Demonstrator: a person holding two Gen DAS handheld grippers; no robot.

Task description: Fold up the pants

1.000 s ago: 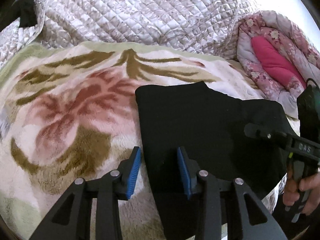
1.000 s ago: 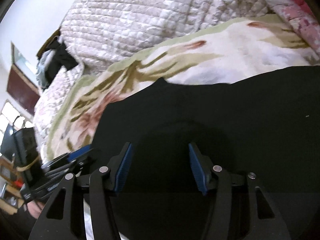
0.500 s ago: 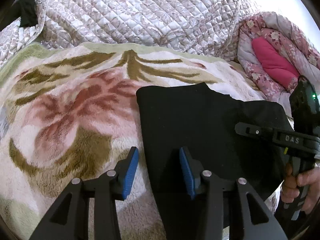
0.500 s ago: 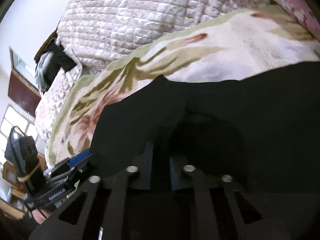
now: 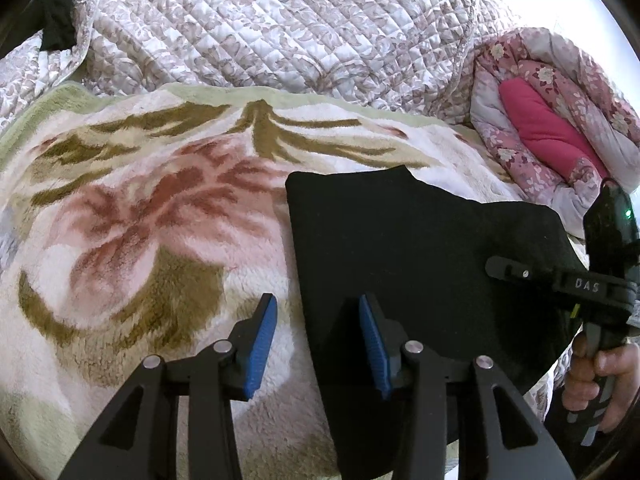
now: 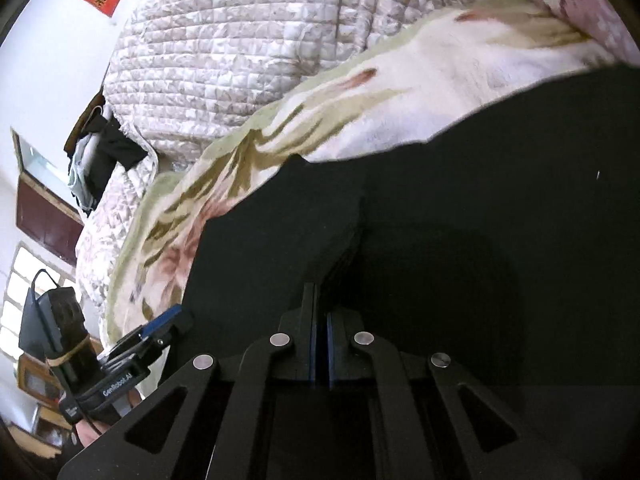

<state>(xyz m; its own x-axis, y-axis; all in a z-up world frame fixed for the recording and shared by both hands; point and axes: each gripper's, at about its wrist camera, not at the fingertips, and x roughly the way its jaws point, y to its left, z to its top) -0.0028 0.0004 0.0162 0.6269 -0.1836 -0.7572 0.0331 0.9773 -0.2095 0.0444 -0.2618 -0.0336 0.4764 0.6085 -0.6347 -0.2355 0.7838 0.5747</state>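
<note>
Black pants point(image 5: 400, 248) lie folded flat on a floral fleece blanket point(image 5: 132, 216). In the left wrist view my left gripper point(image 5: 318, 322) is open and straddles the pants' left edge, one blue pad over the blanket and the other over the black cloth. My right gripper point(image 6: 320, 304) is shut, and a raised ridge of pants cloth point(image 6: 352, 220) runs into its pinched fingers. From the left wrist view the right gripper point(image 5: 498, 269) reaches in over the pants' right side, with a hand point(image 5: 604, 376) on its handle. The left gripper point(image 6: 160, 326) shows at lower left in the right wrist view.
A quilted bedspread point(image 5: 280, 28) is heaped behind the blanket. A pink floral duvet point(image 5: 552, 120) lies bundled at the back right. Dark clothes point(image 6: 104, 152) hang off the bed's far left, beside a wall and window.
The right gripper's jaws have gone from wide apart to shut, pinching up a ridge of black cloth. The left gripper has stayed put astride the pants' edge.
</note>
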